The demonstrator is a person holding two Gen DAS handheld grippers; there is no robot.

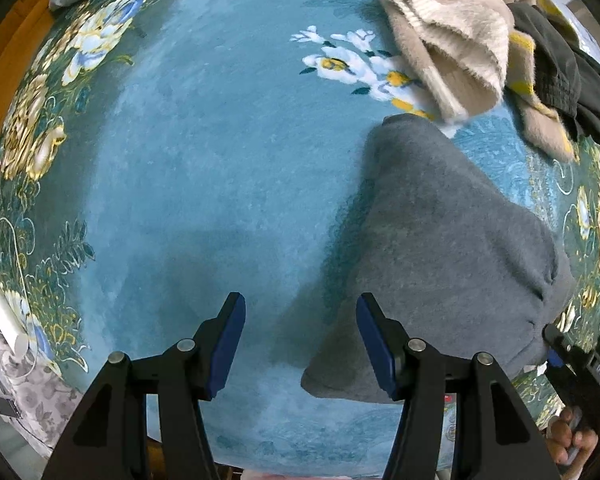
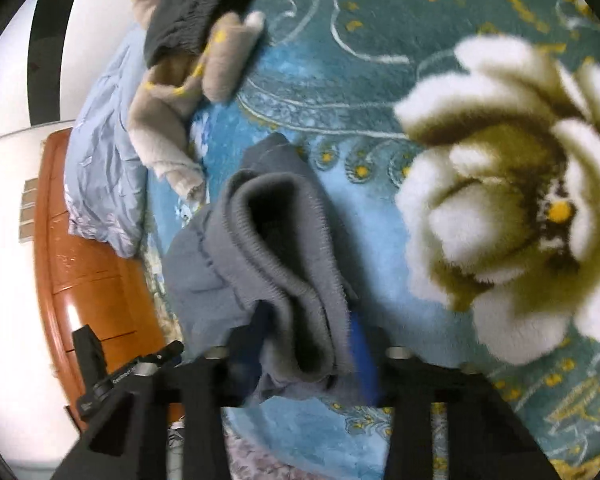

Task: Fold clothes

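Note:
A grey sweatshirt (image 1: 440,248) lies bunched on the blue floral blanket (image 1: 204,152), right of centre in the left wrist view. My left gripper (image 1: 300,320) hangs open over bare blanket, just left of the garment's near edge, nothing between its blue pads. In the right wrist view my right gripper (image 2: 312,344) is shut on the grey sweatshirt (image 2: 260,248), pinching a fold by its ribbed hem; the cloth hides most of the pads. The right gripper (image 1: 580,364) also shows at the lower right edge of the left view, held by a hand (image 1: 572,440).
A pile of beige fuzzy clothes (image 1: 448,36) and dark garments (image 1: 560,64) lies at the far right. A pale blue pillow (image 2: 104,148) sits at the bed's head by the wooden frame (image 2: 84,256). White floor (image 2: 4,208) lies beyond the bed edge.

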